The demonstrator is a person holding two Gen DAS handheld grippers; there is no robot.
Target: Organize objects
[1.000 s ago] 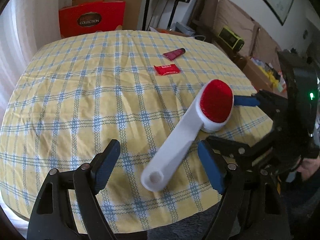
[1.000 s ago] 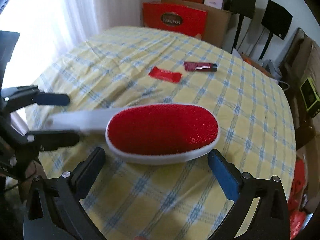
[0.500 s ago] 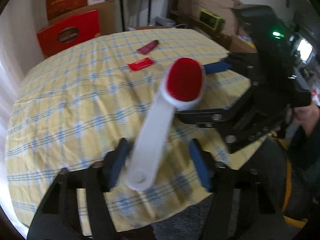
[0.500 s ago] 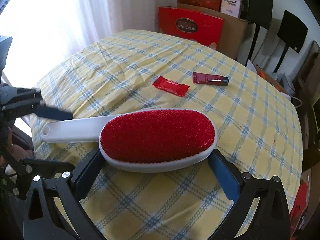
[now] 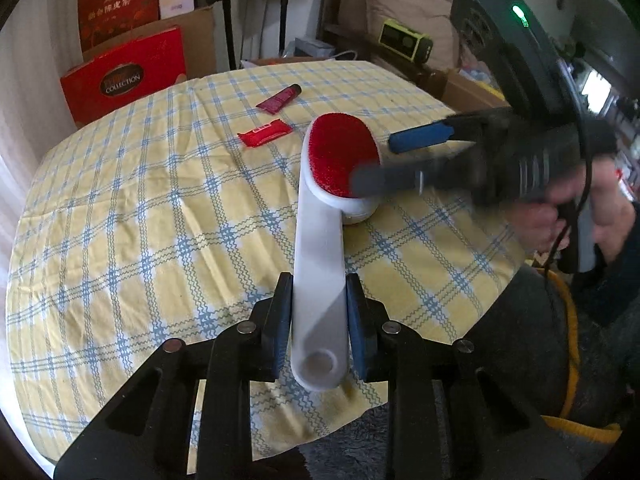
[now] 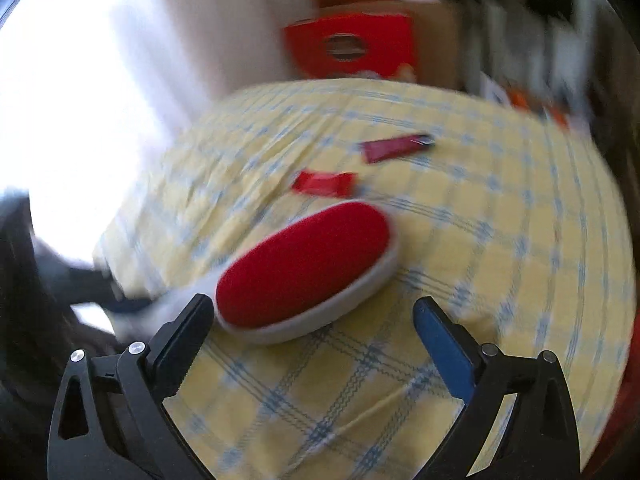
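Note:
A lint brush with a white handle and a red oval pad lies on the yellow checked tablecloth. My left gripper is closing its jaws on the handle's end, and both blue pads touch the handle's sides. My right gripper is open and wide, with the red pad just ahead of its fingertips and nothing gripped. In the left wrist view the right gripper hovers blurred over the brush head. A red sachet and a dark red tube lie farther back.
A red gift box leans on a cardboard box behind the table. A person's hand holds the right gripper past the table's right edge. The near table edge lies under my left gripper. The right wrist view is motion-blurred.
The left jaws have gone from wide open to pressing on the brush handle. The handle now lines up with the left gripper. The right gripper has shifted, and its view has blurred.

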